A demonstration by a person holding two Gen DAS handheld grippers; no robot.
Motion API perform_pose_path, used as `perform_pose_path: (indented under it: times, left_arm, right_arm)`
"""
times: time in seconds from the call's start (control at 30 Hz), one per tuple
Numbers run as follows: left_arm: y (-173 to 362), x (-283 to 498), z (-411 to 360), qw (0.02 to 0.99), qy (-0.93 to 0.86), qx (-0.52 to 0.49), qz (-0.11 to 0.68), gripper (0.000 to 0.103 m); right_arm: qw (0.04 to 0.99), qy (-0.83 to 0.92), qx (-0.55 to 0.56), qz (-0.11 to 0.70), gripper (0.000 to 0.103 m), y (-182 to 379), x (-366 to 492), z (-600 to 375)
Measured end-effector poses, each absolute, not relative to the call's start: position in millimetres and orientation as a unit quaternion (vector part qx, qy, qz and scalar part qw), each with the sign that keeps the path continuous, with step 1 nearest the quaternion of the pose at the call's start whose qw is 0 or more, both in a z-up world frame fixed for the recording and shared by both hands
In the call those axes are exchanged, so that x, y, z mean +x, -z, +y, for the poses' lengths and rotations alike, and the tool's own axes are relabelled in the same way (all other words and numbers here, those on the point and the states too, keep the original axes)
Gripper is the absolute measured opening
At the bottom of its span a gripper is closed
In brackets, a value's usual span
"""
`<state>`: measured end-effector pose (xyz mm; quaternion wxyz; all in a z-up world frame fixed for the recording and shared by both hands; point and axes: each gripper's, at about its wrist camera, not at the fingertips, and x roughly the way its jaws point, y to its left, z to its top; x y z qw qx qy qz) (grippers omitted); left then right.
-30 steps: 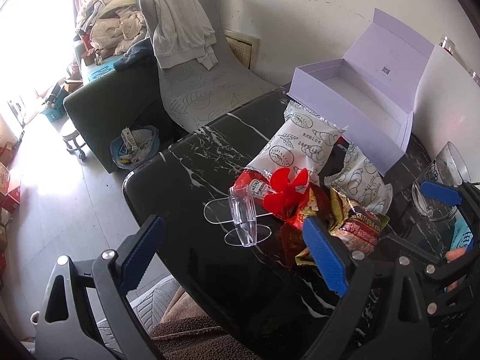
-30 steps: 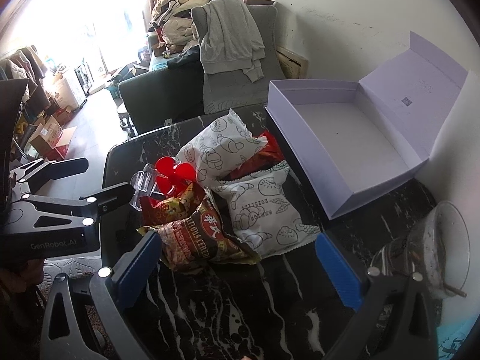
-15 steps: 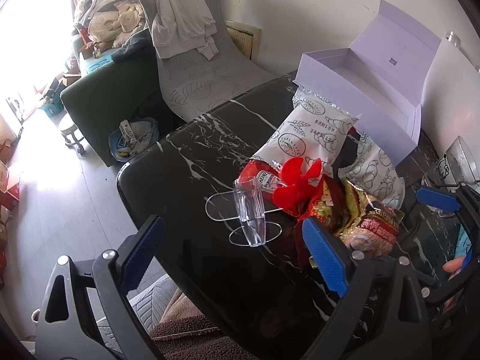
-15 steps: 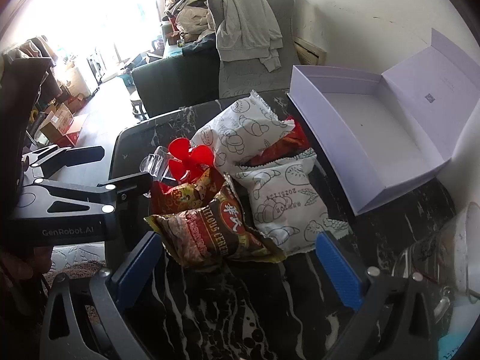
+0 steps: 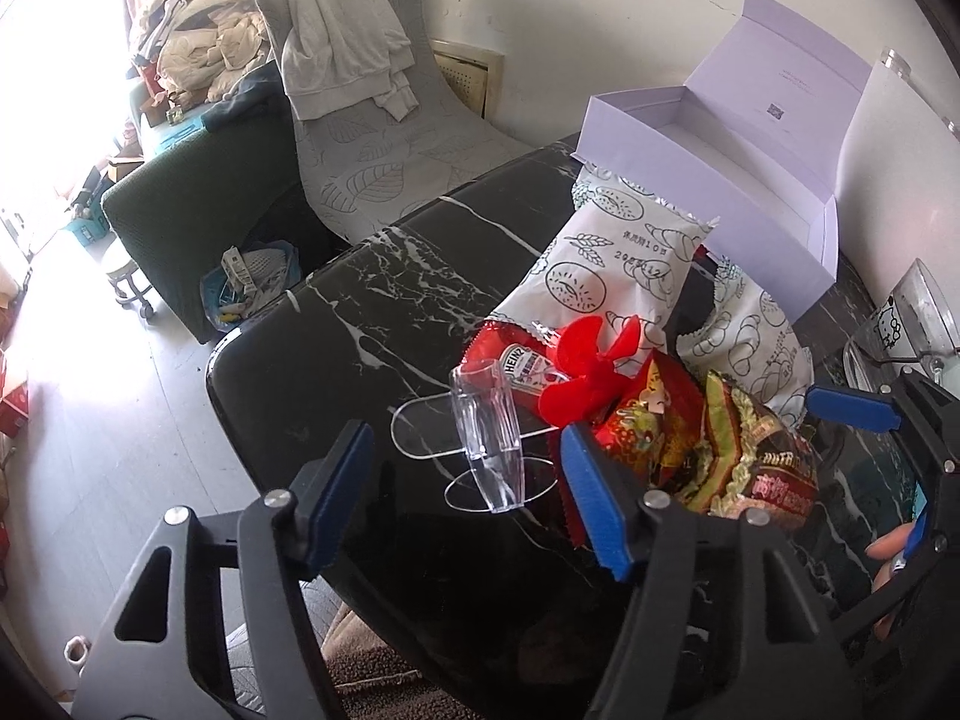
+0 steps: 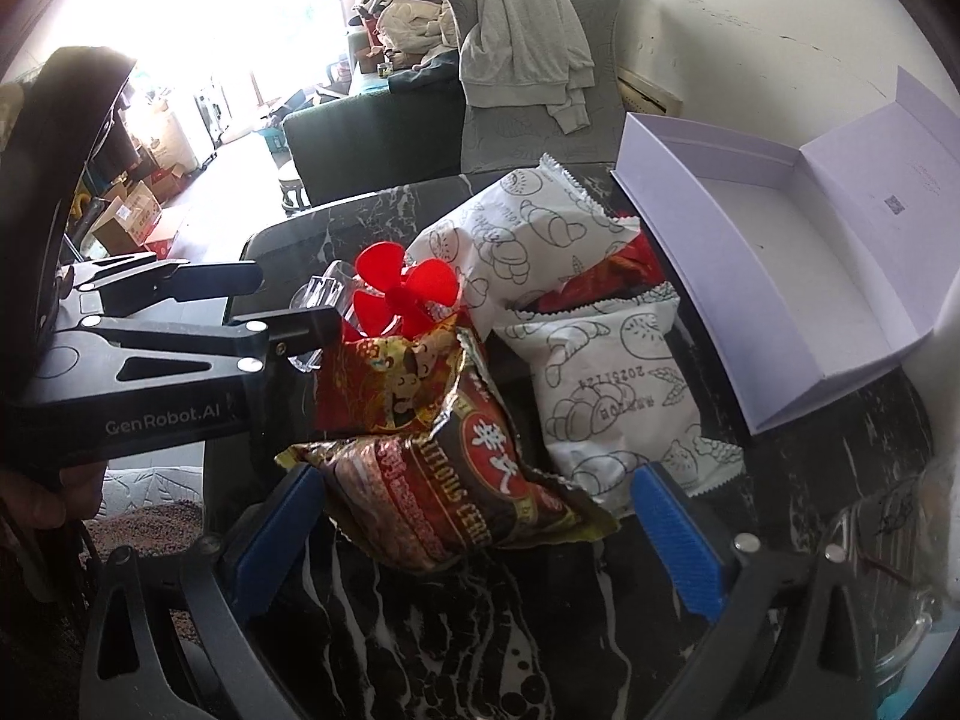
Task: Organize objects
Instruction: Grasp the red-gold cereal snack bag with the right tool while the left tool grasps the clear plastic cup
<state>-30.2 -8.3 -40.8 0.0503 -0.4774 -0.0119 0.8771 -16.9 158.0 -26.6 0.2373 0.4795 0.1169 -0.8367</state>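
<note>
Straddling dark red crinkled foil cereal packet (image 6: 456, 480), right gripper (image 6: 480, 540) jaws spread, probably ready to pinch it. Left gripper (image 5: 468, 480) agape near clear acrylic stand (image 5: 486, 444). Open lilac cardboard box (image 6: 750, 252) awaits, empty.

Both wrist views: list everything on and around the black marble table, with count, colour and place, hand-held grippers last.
Black marble table: one, white-veined, under everything.
Lilac cardboard box: one, lid open, empty, far right by the wall.
White printed snack bags: two, mid-table beside the box.
Dark red cereal packet: one, nearest the right gripper.
Red patterned snack packet: one, behind the cereal packet.
Red ketchup sachet: one, left of the pile.
Red plastic propeller: one, atop the pile.
Clear acrylic stand: one, left of the pile.
Glass bowl: one, clear, far right.
Grey sweatshirt: one, draped on the chair.
Left hand-held gripper: one, blue pads, open.
Right hand-held gripper: one, blue pads, open.
</note>
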Motion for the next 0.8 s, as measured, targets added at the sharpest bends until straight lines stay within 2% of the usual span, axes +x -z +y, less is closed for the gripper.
perform_pose_path:
  times: [0.2,0.33,0.47,0.63,0.8]
  left_arm:
    - [44.3,-33.4,-7.8,0.062,-0.876,-0.478,-0.013,0.053]
    - [45.9,-33.8,-5.9,0.075,-0.877,-0.474,-0.017,0.038]
    - [47.5,-32.9,-4.5,0.083,-0.876,-0.474,-0.018,0.021]
    - [48.8,-31.8,-4.8,0.092,-0.876,-0.473,-0.018,0.021]
    - [47.5,-29.0,-2.3,0.103,-0.87,-0.483,-0.015,0.021]
  right_arm:
    - [0.241,0.837,0.475,0.125,0.103,26.9,-14.1,156.2]
    - [0.245,0.836,0.475,0.127,0.102,26.3,-12.5,156.5]
    - [0.258,0.831,0.474,0.131,0.093,24.8,-10.0,156.7]
    - [0.262,0.829,0.469,0.158,0.07,24.0,-5.3,156.8]
    - [0.275,0.824,0.473,0.15,0.063,22.8,-4.7,161.3]
